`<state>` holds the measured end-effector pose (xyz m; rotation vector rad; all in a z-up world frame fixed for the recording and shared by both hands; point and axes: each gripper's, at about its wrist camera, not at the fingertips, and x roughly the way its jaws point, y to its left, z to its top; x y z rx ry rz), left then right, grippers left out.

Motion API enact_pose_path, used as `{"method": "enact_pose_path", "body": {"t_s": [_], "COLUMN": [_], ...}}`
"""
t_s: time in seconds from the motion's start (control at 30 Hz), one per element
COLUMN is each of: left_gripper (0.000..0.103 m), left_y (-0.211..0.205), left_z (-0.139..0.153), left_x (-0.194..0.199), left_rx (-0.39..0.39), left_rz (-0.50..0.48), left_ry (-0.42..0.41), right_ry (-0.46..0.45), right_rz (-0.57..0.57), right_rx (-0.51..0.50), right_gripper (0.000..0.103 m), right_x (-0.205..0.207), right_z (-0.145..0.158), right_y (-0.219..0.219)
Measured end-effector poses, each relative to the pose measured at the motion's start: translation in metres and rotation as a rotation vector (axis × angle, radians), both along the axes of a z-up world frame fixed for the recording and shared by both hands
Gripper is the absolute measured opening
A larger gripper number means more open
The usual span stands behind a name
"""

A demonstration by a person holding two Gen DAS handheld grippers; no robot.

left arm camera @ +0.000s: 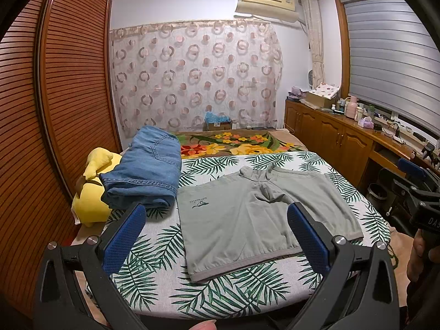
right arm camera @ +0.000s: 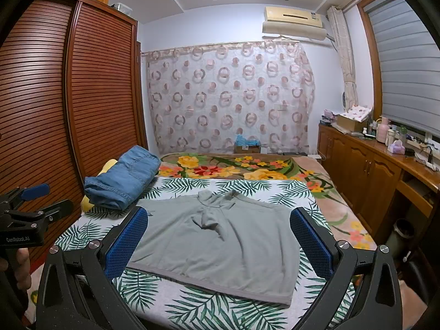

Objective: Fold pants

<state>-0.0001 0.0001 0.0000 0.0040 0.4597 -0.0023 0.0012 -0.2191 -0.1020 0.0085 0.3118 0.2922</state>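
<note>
Grey shorts (left arm camera: 247,214) spread flat on leaf-print bed cover (left arm camera: 154,283), unfolded — no fold yet. Folded jeans (left arm camera: 145,170) already stacked beside. Left gripper (left arm camera: 217,236) and right gripper (right arm camera: 218,240) wide apart, empty, hovering above near hem.

light: even, soft | shadows: faint | focus: sharp | edges: fisheye-warped, vignetted

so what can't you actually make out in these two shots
- Yellow plush toy: mostly hidden under the folded blue denim jeans in both views.
- Small dark print on the flat grey-green cotton shorts: too small to read in the left wrist view, covered by a blue finger pad in the right wrist view.
- Bottles on the wooden sideboard: too small to identify.
- Near edge of the palm-leaf bedsheet: cut off behind the fingers.
</note>
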Motion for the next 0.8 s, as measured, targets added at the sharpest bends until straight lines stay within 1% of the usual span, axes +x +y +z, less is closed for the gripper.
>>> {"method": "enact_pose_path", "body": {"t_s": [0.8], "left_gripper": [0.103], "left_y": [0.0], "left_z": [0.0001], "left_x": [-0.0001], "left_rx": [0.002], "left_rz": [0.001], "left_ry": [-0.003], "right_ry": [0.0], "right_rz": [0.0], "right_rx": [0.0], "right_gripper": [0.103], "right_x": [0.0007], "right_z": [-0.0007], "right_y": [-0.0003]}}
